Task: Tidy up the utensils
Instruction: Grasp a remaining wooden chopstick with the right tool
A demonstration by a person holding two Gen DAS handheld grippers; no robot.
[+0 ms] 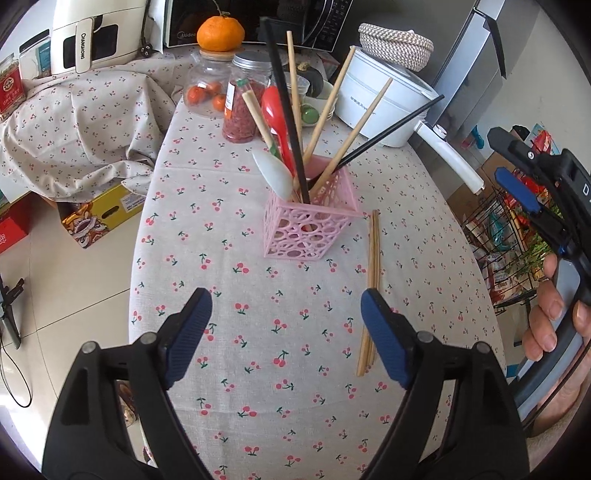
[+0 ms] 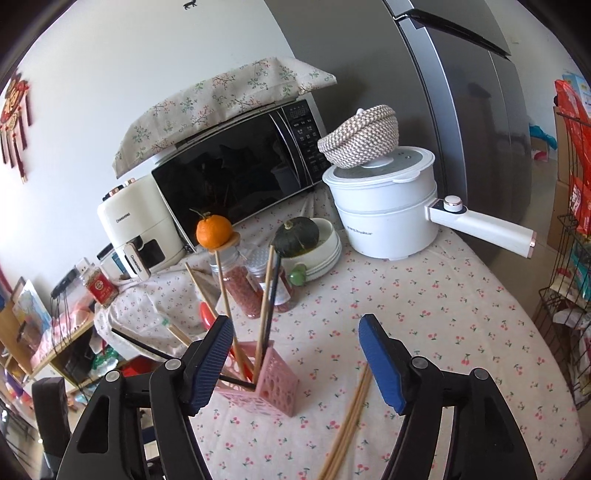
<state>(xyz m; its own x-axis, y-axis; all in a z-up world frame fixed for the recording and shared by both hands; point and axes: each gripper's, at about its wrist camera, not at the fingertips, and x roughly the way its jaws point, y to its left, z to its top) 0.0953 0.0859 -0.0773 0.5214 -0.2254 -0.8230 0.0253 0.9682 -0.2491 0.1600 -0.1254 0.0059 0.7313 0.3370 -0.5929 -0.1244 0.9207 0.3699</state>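
A pink lattice utensil holder (image 1: 310, 225) (image 2: 275, 384) stands on the cherry-print tablecloth (image 1: 258, 332), holding wooden and black chopsticks, a red spoon (image 1: 277, 114) and a white spoon (image 1: 271, 173). A pair of wooden chopsticks (image 1: 371, 288) (image 2: 349, 417) lies flat on the cloth to the holder's right. My left gripper (image 1: 286, 332) hovers open over the cloth in front of the holder, its right finger (image 1: 384, 339) over the lying chopsticks. My right gripper (image 2: 295, 362) is open just behind the holder, nothing between its pads. It shows at the right edge of the left wrist view (image 1: 517, 173), held by a hand.
At the table's back stand a white electric pot (image 2: 388, 210) with a long handle and a woven basket on top, a microwave (image 2: 236, 177), jars with an orange (image 1: 220, 33) on one, plates with a squash (image 2: 297, 234). A wire rack (image 1: 506, 236) stands right of the table.
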